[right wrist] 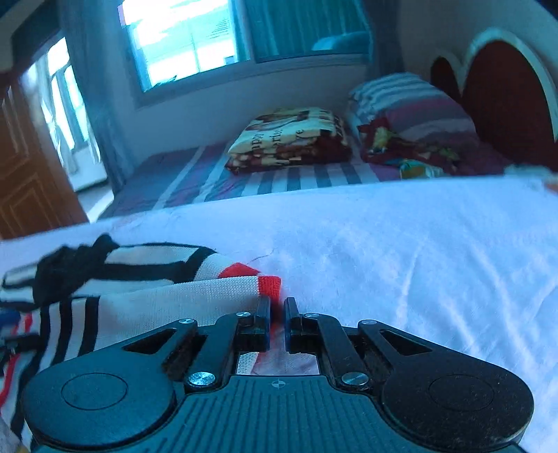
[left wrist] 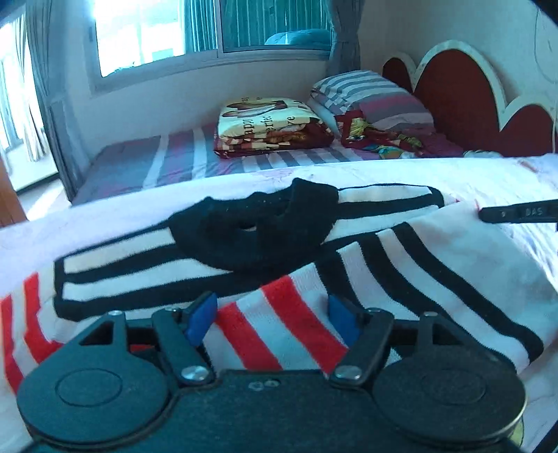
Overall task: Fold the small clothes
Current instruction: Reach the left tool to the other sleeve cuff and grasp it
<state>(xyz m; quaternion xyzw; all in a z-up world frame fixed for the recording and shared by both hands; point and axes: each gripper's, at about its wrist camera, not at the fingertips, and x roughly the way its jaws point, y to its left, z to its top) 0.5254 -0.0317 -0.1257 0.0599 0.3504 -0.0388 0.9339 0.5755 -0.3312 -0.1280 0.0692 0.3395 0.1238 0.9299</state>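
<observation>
Left wrist view: low over the striped garment [left wrist: 348, 265], close, facing past the fingers [left wrist: 200, 319] toward the headboard [left wrist: 464, 101].
Right wrist view: low, close, facing likewise; garment left of the fingers [right wrist: 263, 313].
Shared: garment, folded blanket [left wrist: 268, 125], window [left wrist: 209, 28].

We see a fleecy knit sweater [left wrist: 401, 265] with a ribbed cuff [right wrist: 268, 284] on a smooth cotton sheet [right wrist: 401, 251]. Both the left gripper [left wrist: 272, 319] and the right gripper [right wrist: 277, 322] are matt black plastic (bright metal screws). The door [right wrist: 28, 174] looks like varnished wood.
</observation>
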